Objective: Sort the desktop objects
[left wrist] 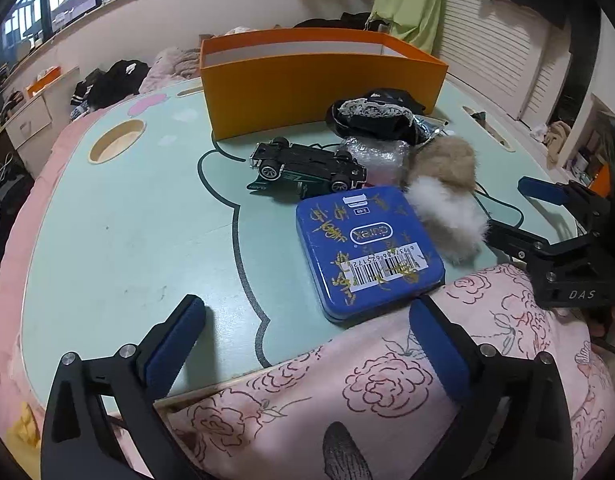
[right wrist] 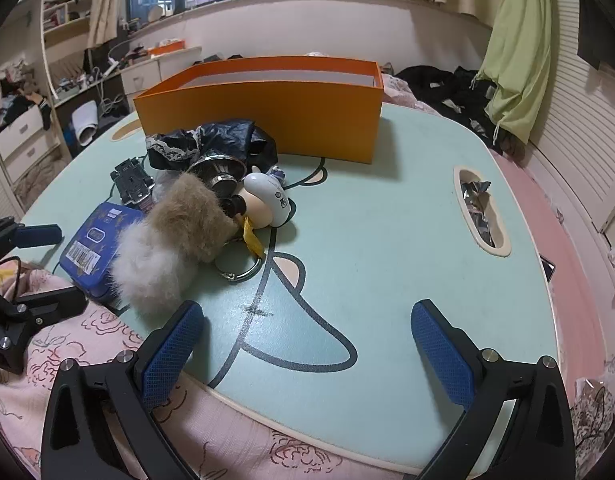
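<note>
Left gripper (left wrist: 307,344) spread wide, nothing between its blue pads, poised over the near edge of the table (left wrist: 127,240). Right gripper (right wrist: 307,344) the same: wide and empty, at the near edge.

Progress: looks like the start. Orange box (left wrist: 323,92) stands at the far side of the table; what shows of its inside is bare white wall, its floor is out of sight. Everything to sort sits in one pile in front of it: blue tin (left wrist: 367,248) nearest, toy car (left wrist: 307,164) on its back behind the tin, fur pompom (right wrist: 175,240) touching the tin, black lace cloth (right wrist: 215,144) right by the box, white figurine (right wrist: 267,198) and a key ring (right wrist: 243,268) beside the pompom. All of it still to move.

Hard to tell: shiny metal thing (right wrist: 219,172) under the cloth, unclear what. A clear plastic wrap (left wrist: 375,152) behind the car, contents unreadable. The slot in the table (right wrist: 481,208) holds crumpled foil bits. Floral blanket (left wrist: 387,380) hides the table's near corner.
</note>
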`<state>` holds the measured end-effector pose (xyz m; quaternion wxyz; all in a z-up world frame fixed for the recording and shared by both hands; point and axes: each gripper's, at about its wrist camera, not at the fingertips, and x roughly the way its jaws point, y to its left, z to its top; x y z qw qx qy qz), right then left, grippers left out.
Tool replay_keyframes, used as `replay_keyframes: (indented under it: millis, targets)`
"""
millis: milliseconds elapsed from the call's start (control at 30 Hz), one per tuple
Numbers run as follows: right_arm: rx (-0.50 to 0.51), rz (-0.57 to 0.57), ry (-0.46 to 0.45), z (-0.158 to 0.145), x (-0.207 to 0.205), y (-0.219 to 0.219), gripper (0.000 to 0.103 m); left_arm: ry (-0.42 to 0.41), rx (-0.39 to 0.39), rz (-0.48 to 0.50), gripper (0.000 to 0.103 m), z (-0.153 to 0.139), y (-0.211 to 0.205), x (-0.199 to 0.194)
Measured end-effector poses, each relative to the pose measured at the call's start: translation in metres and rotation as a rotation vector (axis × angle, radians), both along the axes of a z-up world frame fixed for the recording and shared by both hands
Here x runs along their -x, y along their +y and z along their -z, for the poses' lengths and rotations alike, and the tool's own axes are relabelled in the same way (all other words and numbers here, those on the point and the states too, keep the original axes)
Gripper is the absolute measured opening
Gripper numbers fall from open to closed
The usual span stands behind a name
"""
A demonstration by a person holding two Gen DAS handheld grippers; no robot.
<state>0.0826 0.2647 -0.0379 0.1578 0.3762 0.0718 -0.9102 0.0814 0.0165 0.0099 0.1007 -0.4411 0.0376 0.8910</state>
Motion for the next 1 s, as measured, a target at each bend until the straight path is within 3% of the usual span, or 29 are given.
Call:
replay_keyframes:
  millis: [1000]
  targets:
    - [-0.001, 0.000, 0.000, -0.0005, 0.0000, 0.0006, 0.103, -0.014, 0.018, -0.015, 0.103, 0.0006, -0.0015, 0.0030]
